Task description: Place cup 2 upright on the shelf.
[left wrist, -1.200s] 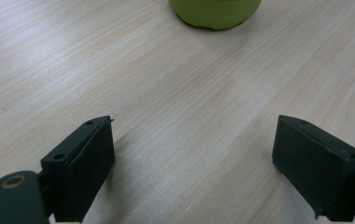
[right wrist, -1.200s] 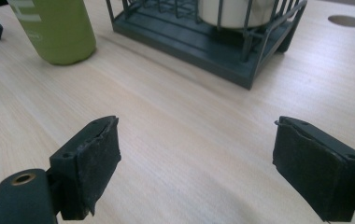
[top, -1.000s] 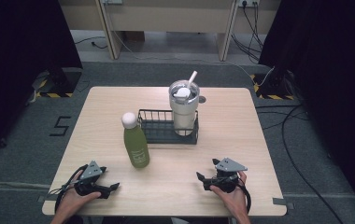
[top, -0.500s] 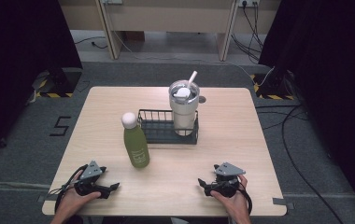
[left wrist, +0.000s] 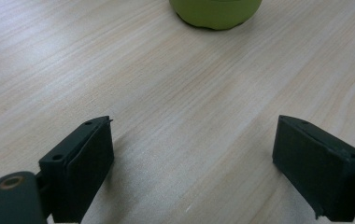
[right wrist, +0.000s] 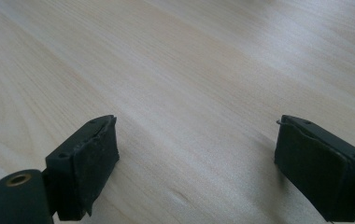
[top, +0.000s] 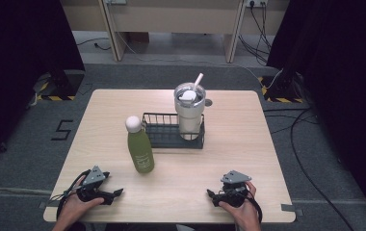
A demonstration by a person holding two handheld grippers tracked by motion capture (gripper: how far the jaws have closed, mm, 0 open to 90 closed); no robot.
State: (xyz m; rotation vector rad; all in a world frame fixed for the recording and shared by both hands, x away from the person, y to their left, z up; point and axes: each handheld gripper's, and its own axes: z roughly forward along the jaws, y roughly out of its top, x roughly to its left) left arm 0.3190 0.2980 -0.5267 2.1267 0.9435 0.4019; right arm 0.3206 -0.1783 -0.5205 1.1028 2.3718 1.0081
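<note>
Both grippers sat low on the tabletop [top: 248,144] near its front edge, each in one of the person's hands. Left gripper [top: 116,193] was at front left, jaws spread wide w/ nothing between them; in the left gripper view bare wood showed between the two black pads [left wrist: 80,172]. Right gripper [top: 210,195] was at front right, jaws likewise wide apart and holding nothing, just wood grain ahead of it in the right gripper view. The two were well apart from each other.

Green bottle [top: 140,147] w/ white round cap stood upright, left of centre, nearer the left gripper than the right but not touching it. Its green base [left wrist: 215,11] showed at the top of the left gripper view, ahead of the jaws. Just beside the bottle, to its right, sat a black wire basket [top: 164,137]. A pale tumbler [top: 189,110] w/ lid and straw stood upright in the basket's right end.
</note>
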